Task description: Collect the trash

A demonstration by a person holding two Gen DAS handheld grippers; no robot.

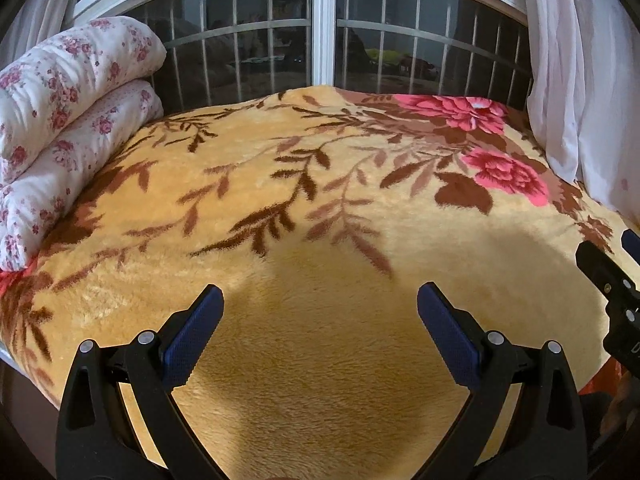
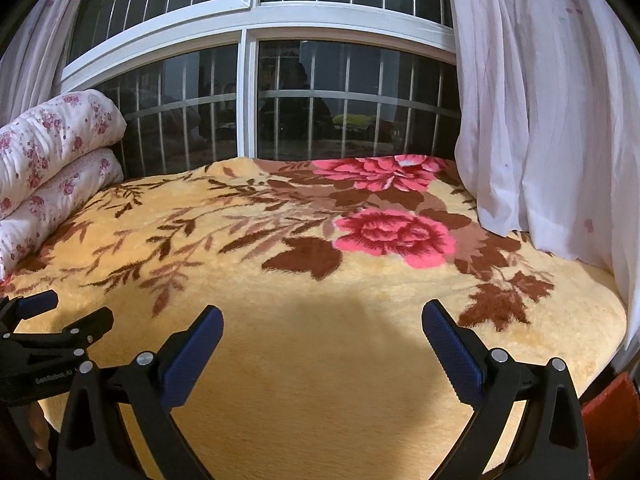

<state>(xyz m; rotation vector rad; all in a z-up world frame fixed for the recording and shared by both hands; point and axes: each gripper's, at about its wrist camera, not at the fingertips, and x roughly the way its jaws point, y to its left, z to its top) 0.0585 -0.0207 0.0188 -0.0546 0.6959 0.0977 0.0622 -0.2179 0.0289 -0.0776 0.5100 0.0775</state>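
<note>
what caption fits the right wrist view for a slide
Open right tongs hover over a yellow floral blanket, rolled quilt at left, no trash in sight.

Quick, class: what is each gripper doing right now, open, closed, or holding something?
Left gripper: open, empty, above the blanket.
Right gripper: open, empty, above the same blanket.

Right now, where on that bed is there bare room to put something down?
Nearly all of the yellow floral blanket is free, from the left hand-held gripper and right hand-held gripper back to the window. Only the left edge is crowded, by the rolled quilt; the curtain drapes the right.
</note>
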